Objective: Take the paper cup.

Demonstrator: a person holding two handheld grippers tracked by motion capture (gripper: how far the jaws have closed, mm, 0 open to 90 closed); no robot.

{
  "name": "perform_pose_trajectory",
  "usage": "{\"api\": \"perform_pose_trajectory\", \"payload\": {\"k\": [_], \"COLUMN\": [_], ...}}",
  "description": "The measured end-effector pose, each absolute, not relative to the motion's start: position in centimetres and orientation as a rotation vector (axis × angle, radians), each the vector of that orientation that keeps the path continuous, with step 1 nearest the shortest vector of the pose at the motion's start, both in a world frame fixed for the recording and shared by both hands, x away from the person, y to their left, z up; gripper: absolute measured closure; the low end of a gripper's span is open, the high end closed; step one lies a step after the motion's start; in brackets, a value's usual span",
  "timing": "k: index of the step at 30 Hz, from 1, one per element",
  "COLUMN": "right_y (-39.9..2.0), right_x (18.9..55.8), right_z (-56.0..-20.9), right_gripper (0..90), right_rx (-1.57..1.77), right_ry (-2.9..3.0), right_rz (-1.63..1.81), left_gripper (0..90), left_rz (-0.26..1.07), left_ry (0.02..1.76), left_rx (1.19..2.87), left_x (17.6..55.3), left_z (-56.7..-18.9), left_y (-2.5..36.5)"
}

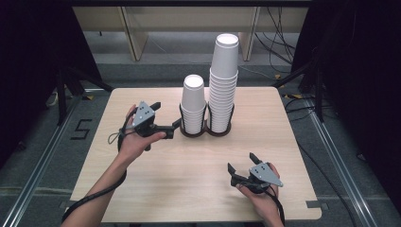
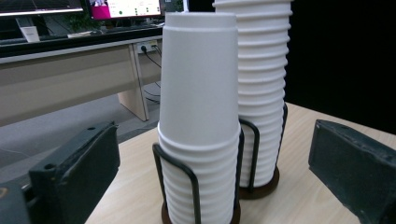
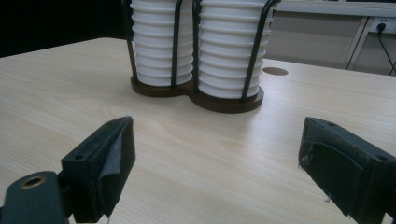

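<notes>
Two stacks of white paper cups stand upside down in a dark double holder [image 1: 182, 124] at about twelve o'clock on the counter [image 1: 142, 189], each nested column fenced by upright wire loops on a shared round-lobed base, which likely keeps the columns from toppling when a cup is pulled off the top. The shorter stack [image 1: 194, 101] sits at the left of the pair and the taller stack [image 1: 223, 80] touches it on the right; single cups in each are too many and too tightly nested to count. The left gripper [image 1: 166, 119] hangs at about ten o'clock, just beside the shorter stack, its jaws spread wide and empty; in the left gripper view they frame that stack's top cup [image 2: 198, 79], which suggests a grasp is being lined up, with no contact yet. The right gripper [image 1: 242, 163] rests low at about five o'clock, well apart from the holder, jaws parted with nothing between them, seemingly waiting. So: one holder, two stacks, two grippers, both empty.
</notes>
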State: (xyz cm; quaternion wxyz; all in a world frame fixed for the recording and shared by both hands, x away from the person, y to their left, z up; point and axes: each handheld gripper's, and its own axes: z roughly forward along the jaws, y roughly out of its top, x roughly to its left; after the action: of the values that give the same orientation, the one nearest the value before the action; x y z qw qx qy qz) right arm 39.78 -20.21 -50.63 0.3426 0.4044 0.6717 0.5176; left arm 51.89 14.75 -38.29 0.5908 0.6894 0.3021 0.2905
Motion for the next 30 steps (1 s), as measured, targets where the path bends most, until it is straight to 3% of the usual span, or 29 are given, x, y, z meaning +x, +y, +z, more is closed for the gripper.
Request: {"api": "perform_pose_trajectory", "payload": {"k": [11,30], "right_y": [-20.2,-20.0], "right_x": [39.8,39.9], "right_z": [-50.6,-50.7], "right_gripper": [11.7,11.6], "right_rx": [1.071,1.094], "right_ry": [1.756,1.757], "right_rz": [1.347,1.386], "left_gripper": [1.6,1.6], "left_rz": [0.666,0.669], "left_ry": [0.674,0.661], "left_rx": [1.620,1.652], "left_x": [54.7,56.5], "left_z": [-34.5,-33.2], "left_y": [12.7,10.9]}}
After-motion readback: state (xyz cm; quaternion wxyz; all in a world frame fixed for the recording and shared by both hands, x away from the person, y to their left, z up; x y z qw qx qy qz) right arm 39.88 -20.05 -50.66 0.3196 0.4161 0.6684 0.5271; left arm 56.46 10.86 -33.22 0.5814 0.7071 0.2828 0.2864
